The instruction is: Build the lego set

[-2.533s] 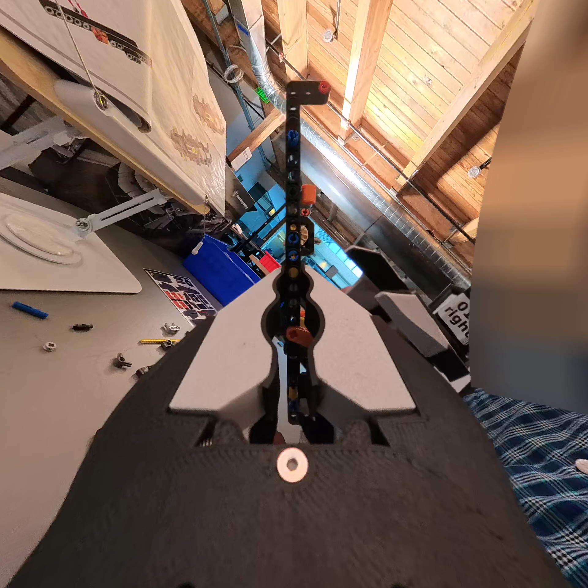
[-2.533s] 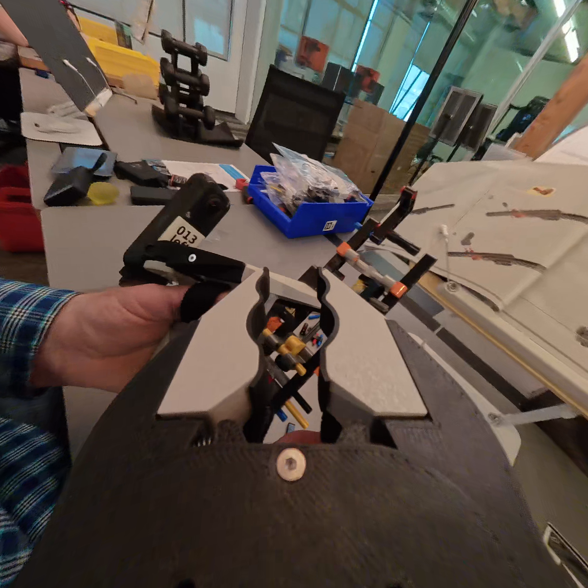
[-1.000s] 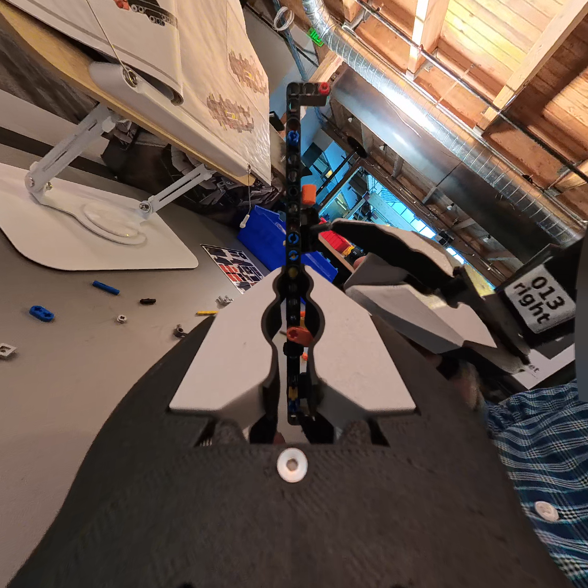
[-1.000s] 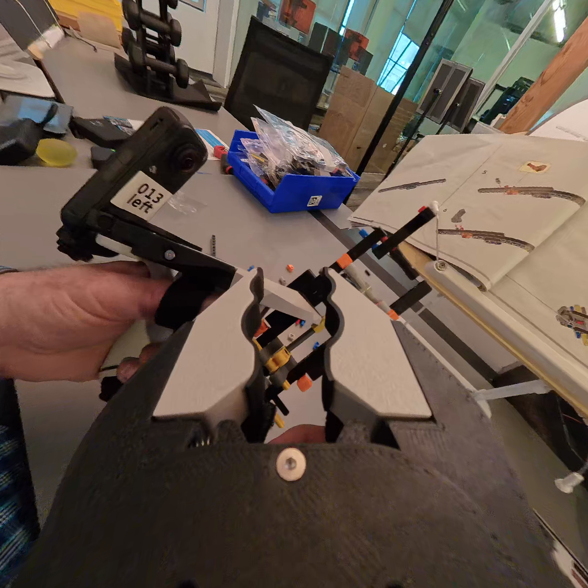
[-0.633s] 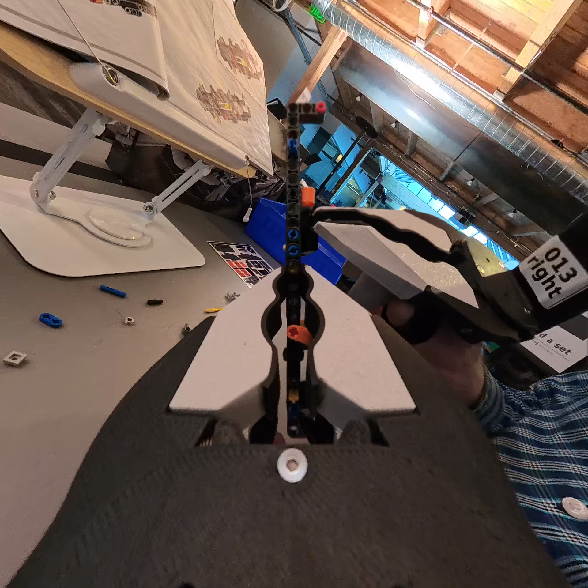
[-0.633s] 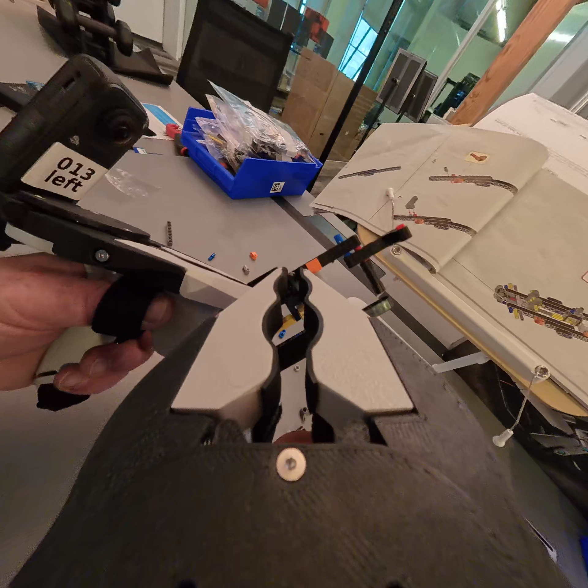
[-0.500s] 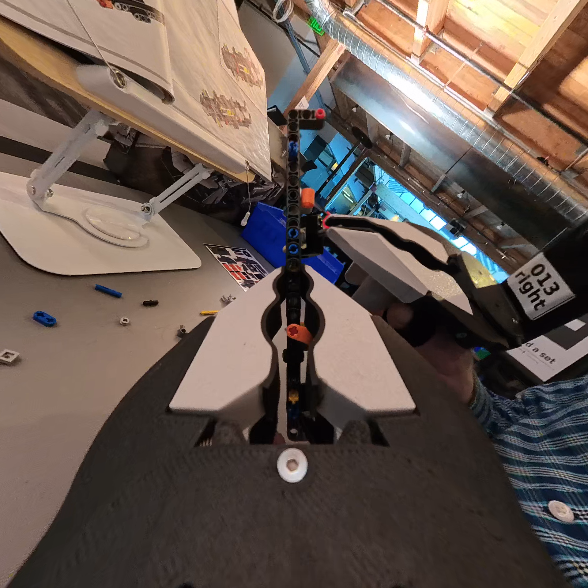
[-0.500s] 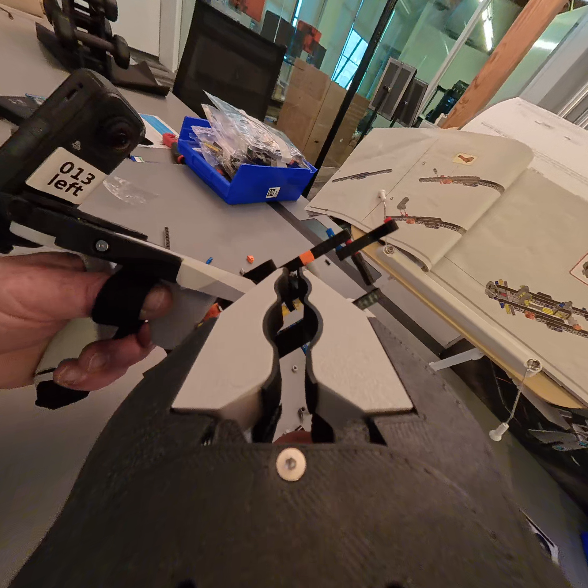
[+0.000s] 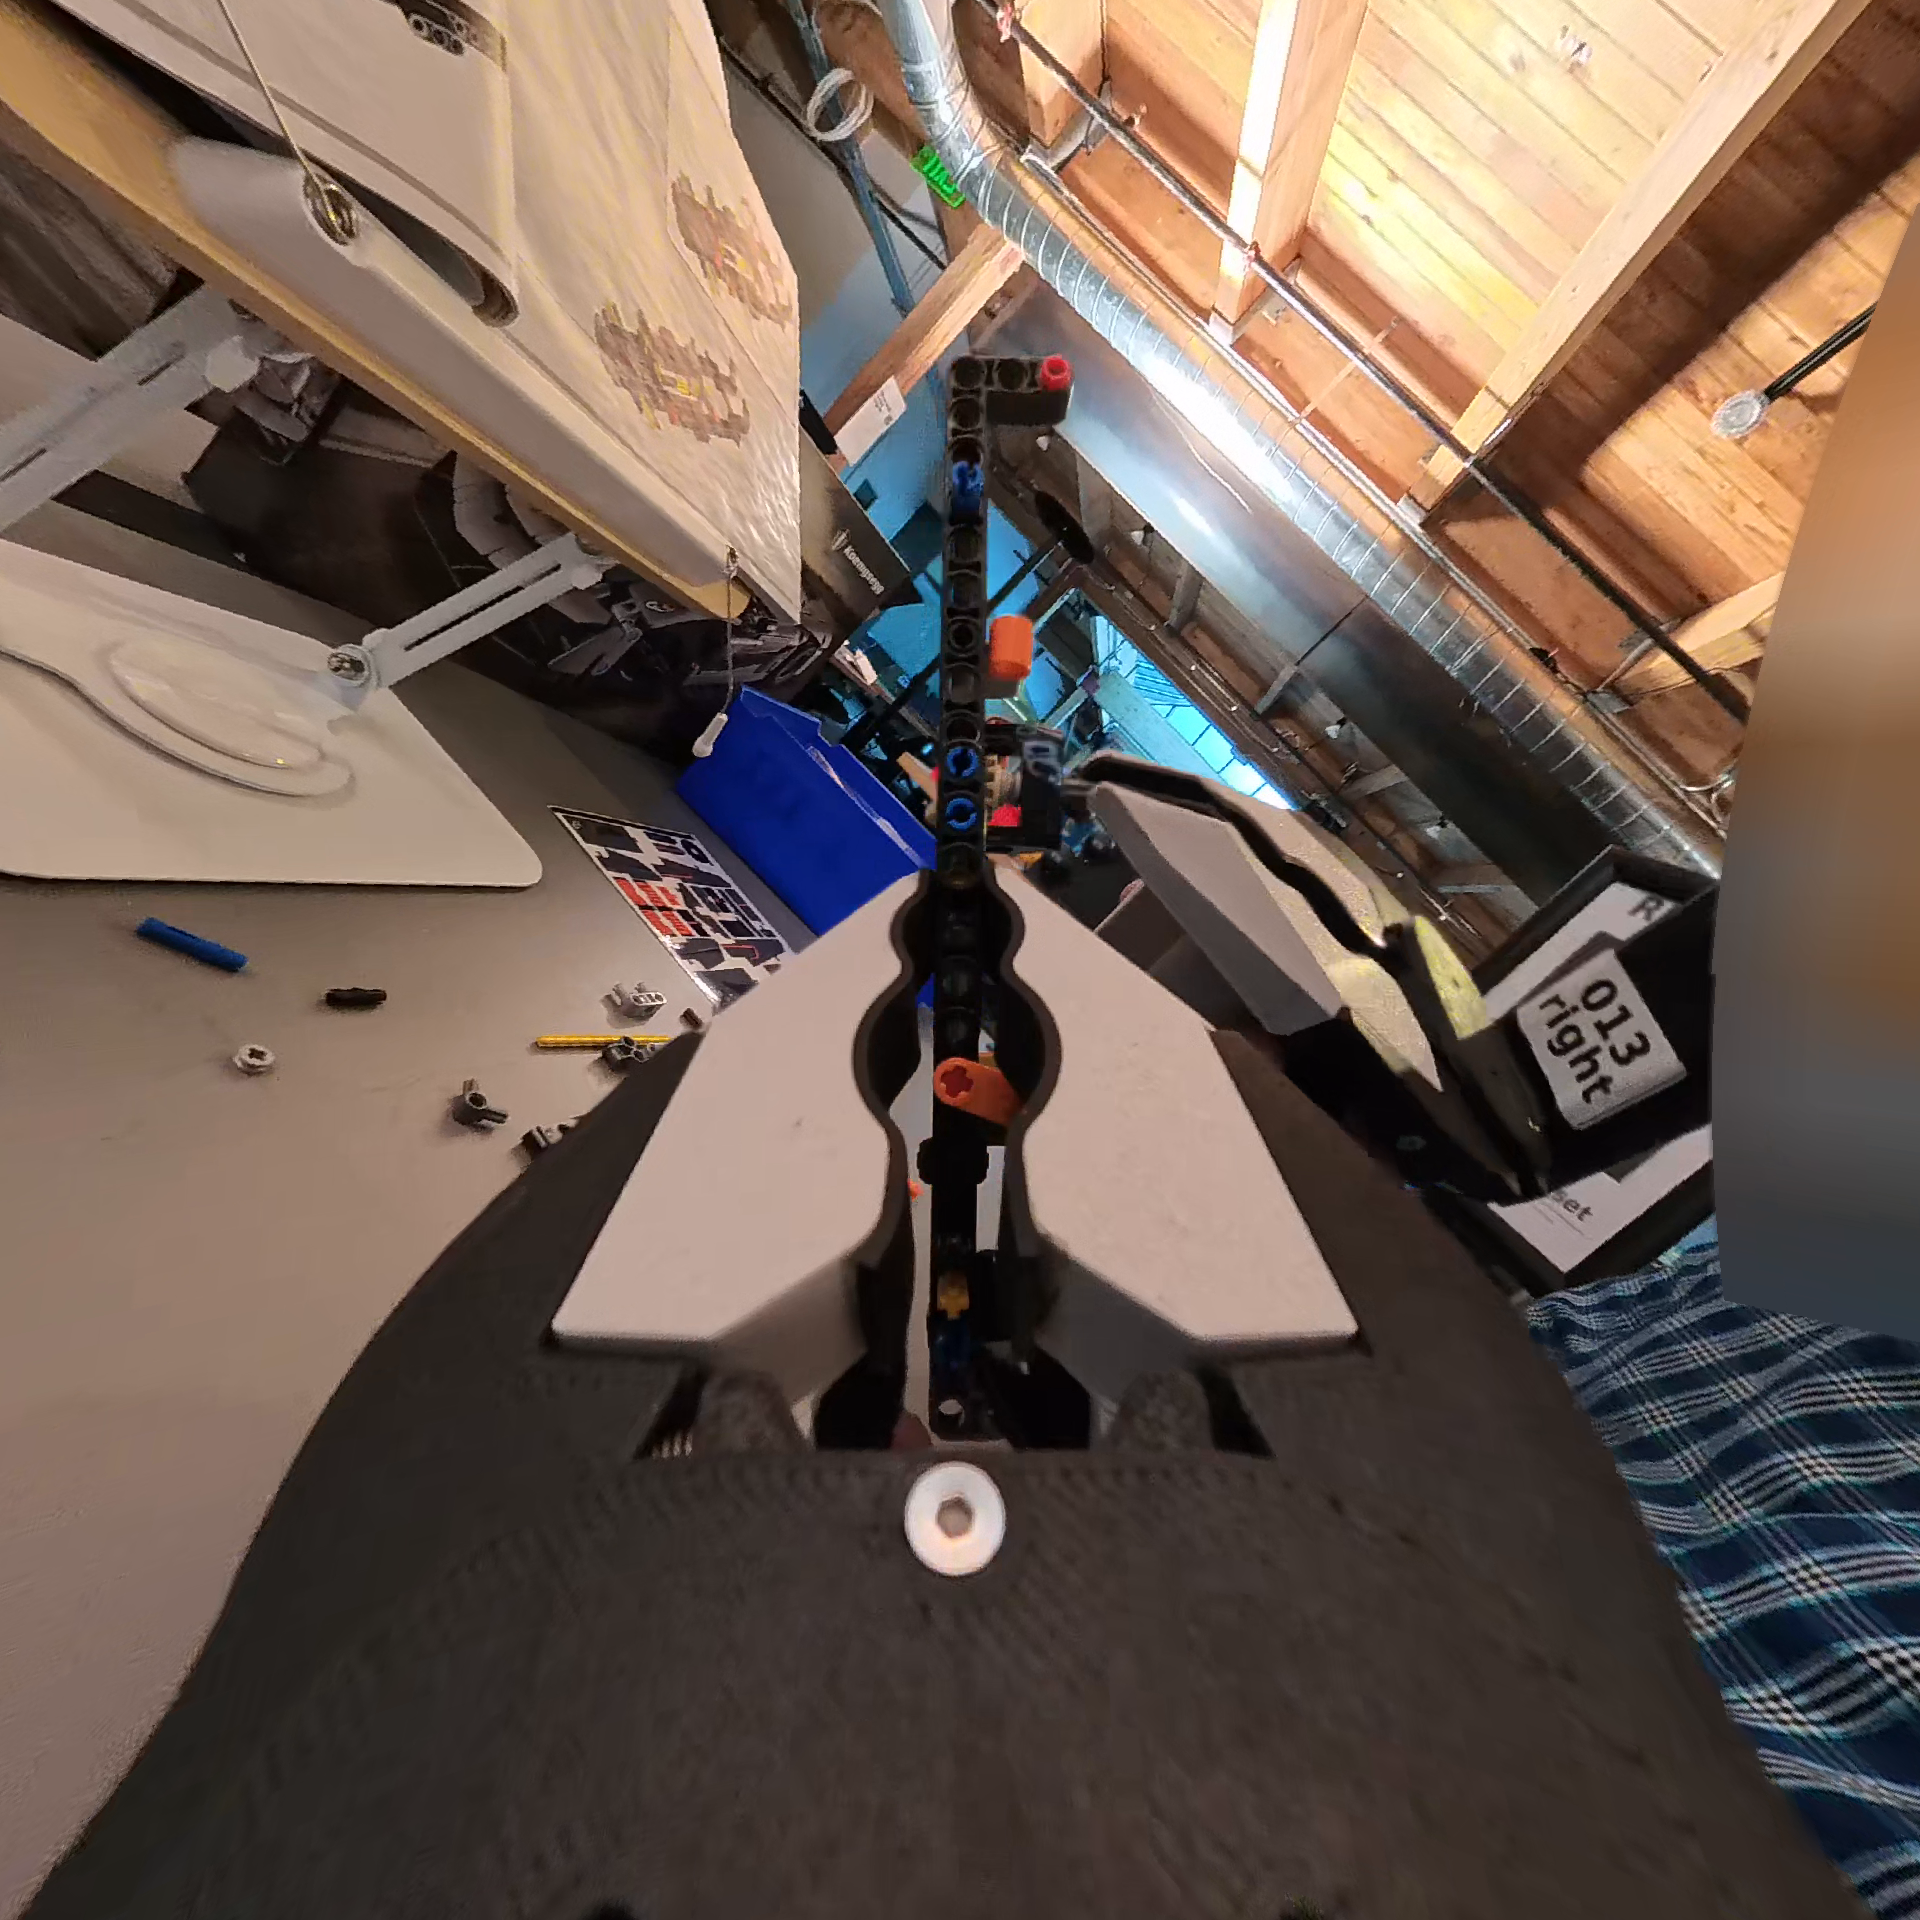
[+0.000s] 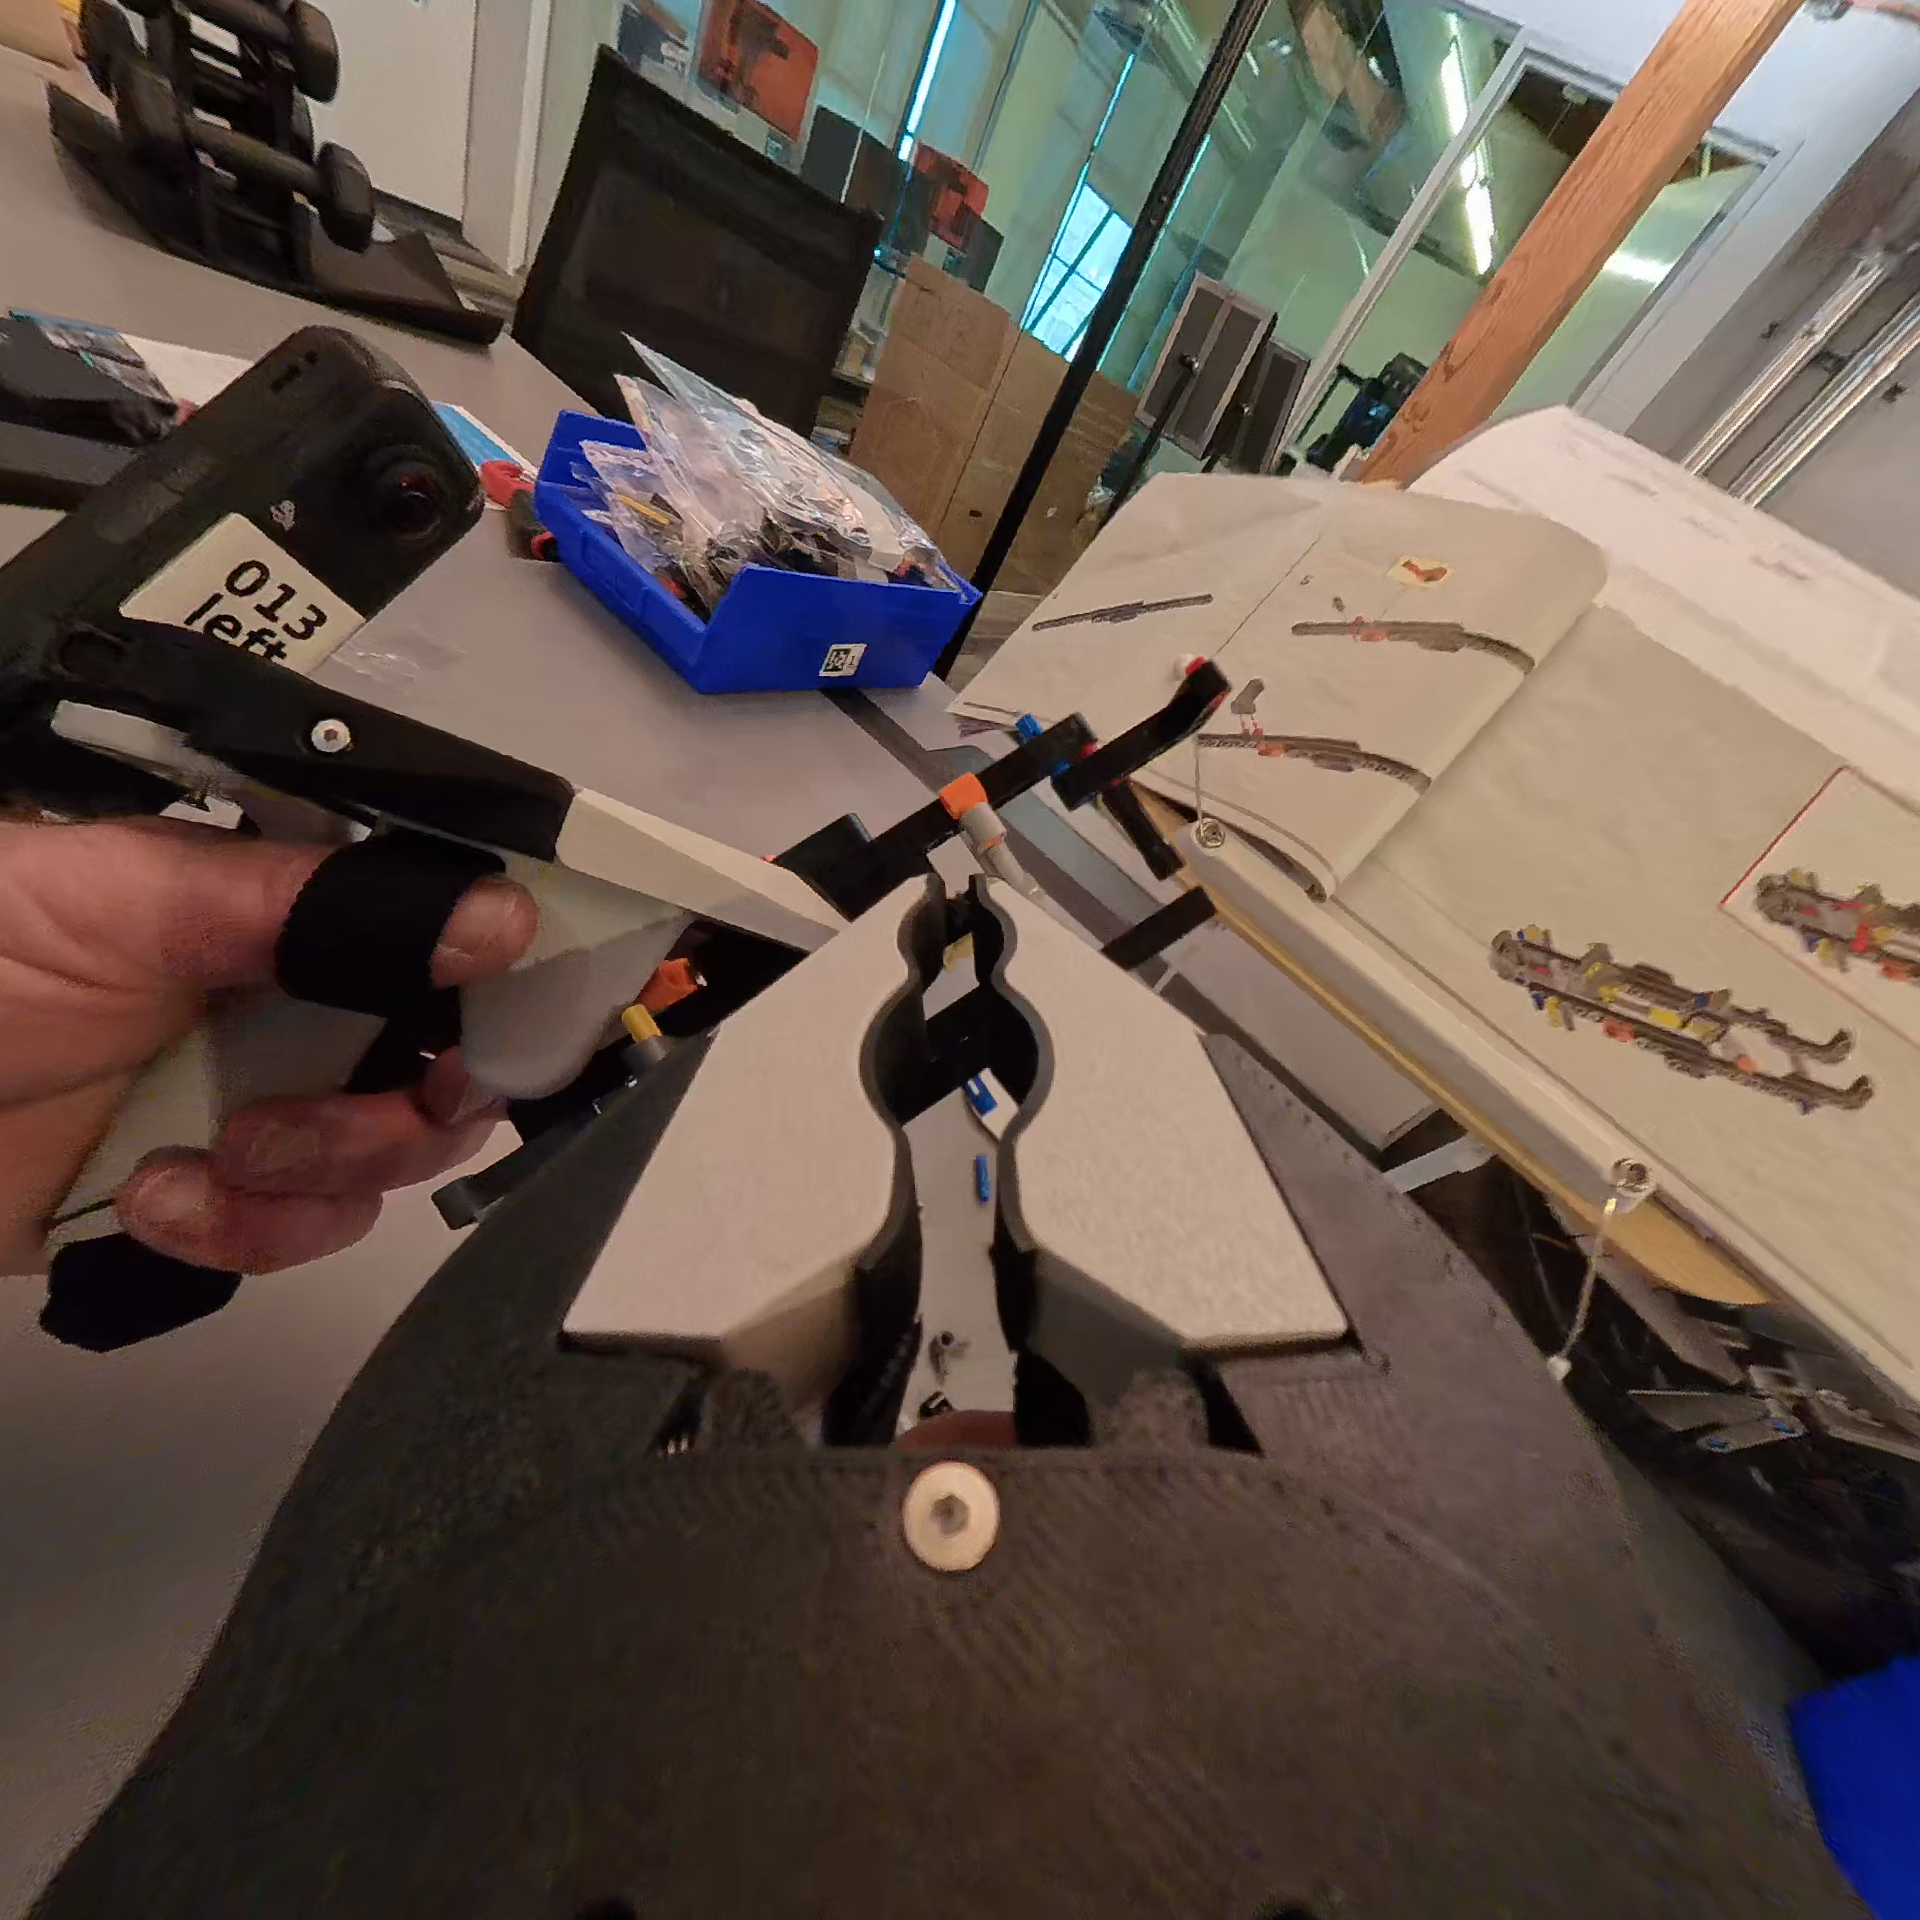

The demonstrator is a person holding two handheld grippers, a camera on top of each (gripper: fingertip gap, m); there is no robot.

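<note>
Left tool: your left tool is clamped on the long black beam assembly, which stands up out of the fingers, well clear of the table.
Right tool: your right tool comes in from the side, its tips pinched on a small black connector beside the two blue pins. Whether that connector is fully seated on the beam, you cannot tell from either view.
Assembly so far: the beam already carries an orange bush, an angled end piece with a red pin at the top, a blue pin higher up, and an orange part between the left fingers. In the right wrist view a second black beam runs parallel, joined by a grey axle.
Step in hand: by the look of it, you are working that connector at the blue pins.
Still to do: plenty. Loose parts lie on the table, among them a blue axle piece and a yellow axle, and the blue bin is full of unopened bags.
Reference: the instruction booklet lies open on its stand, showing a denser build than yours.
</note>
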